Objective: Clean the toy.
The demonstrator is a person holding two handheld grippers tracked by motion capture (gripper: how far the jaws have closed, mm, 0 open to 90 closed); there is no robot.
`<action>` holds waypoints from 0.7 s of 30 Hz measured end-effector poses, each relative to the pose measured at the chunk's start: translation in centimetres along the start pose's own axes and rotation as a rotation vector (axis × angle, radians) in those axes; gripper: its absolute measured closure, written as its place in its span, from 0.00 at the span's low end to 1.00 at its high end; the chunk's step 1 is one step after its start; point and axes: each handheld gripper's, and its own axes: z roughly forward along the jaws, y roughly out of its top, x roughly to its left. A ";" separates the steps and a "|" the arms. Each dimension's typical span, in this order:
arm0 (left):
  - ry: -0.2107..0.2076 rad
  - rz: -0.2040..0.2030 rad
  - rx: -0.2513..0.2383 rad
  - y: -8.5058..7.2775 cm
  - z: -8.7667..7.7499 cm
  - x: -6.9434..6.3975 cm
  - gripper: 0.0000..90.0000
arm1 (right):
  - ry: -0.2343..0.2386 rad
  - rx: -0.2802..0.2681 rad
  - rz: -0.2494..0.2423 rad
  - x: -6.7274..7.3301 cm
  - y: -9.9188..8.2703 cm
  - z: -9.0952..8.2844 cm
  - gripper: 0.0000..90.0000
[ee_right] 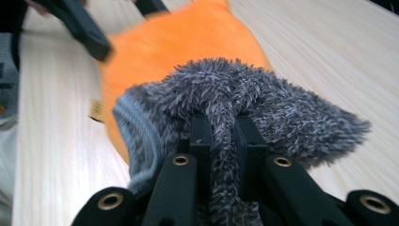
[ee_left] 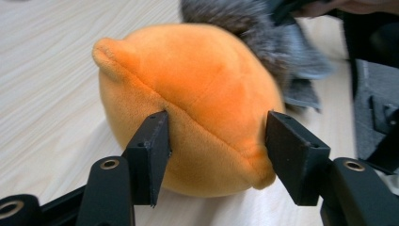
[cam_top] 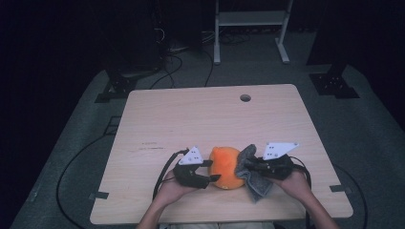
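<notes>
Right gripper (ee_right: 221, 136), clamped on a grey cloth (ee_right: 244, 99), faces the orange plush (ee_left: 197, 108) sitting between the left gripper's (ee_left: 214, 155) parted jaws.

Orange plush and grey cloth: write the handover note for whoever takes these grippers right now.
Left gripper: its jaws straddle the orange plush, left pad at its surface; a firm grip cannot be confirmed.
Right gripper: shut on a fold of the fuzzy grey cloth, which is pressed against the plush's side.
Where things are: the plush sits on the wooden table near the front edge, between the two grippers; the cloth hangs from the right gripper, partly draped on the table.
Done: cloth picked up and brought to the plush.
Left: probably wiping over the plush while the left gripper steadies it.
</notes>
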 end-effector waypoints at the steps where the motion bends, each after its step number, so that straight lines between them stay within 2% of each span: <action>1: 0.005 0.019 0.012 0.2 0.1 -0.2 0.46 | -0.010 0.008 0.010 -0.1 -0.2 -0.3 0.88; 3: 0.004 0.048 0.020 0.3 0.2 -0.6 0.47 | -0.024 0.009 -0.005 0.0 0.1 -1.0 0.88; 5: -0.004 0.067 0.025 0.4 0.2 -0.8 0.48 | -0.033 -0.031 -0.033 0.6 1.4 -1.7 0.89; 7: -0.017 0.074 0.023 0.4 0.3 -1.0 0.48 | -0.018 -0.066 -0.063 1.1 3.2 -1.8 0.89; 9: -0.035 0.092 0.030 0.3 0.1 -1.1 0.48 | 0.004 -0.062 -0.101 1.5 4.6 -1.2 0.89; 10: -0.043 0.087 0.025 0.3 0.0 -1.1 0.48 | 0.013 -0.041 -0.123 1.6 5.1 -0.6 0.89; 12: -0.048 0.063 0.014 0.3 -0.4 -0.7 0.45 | 0.025 -0.008 -0.125 1.6 5.1 0.4 0.89; 13: -0.029 0.037 0.009 0.3 -0.5 -0.5 0.39 | 0.031 -0.007 -0.120 1.5 4.9 0.7 0.89; 15: 0.043 -0.013 0.010 0.4 -0.4 -0.1 0.26 | 0.045 -0.019 -0.089 1.3 4.4 1.1 0.89; 16: 0.044 -0.032 0.013 0.3 -0.2 0.1 0.27 | 0.054 -0.028 -0.072 1.3 4.1 1.1 0.89; 17: 0.022 -0.045 0.012 0.3 0.0 0.2 0.29 | 0.051 -0.037 -0.066 1.3 3.8 1.1 0.89; 18: 0.008 -0.045 0.007 0.2 0.2 0.1 0.34 | 0.049 -0.039 -0.063 1.2 3.6 1.1 0.89; 21: 0.014 -0.025 0.003 0.5 0.4 -0.3 0.39 | 0.047 -0.024 -0.057 0.8 3.2 0.6 0.89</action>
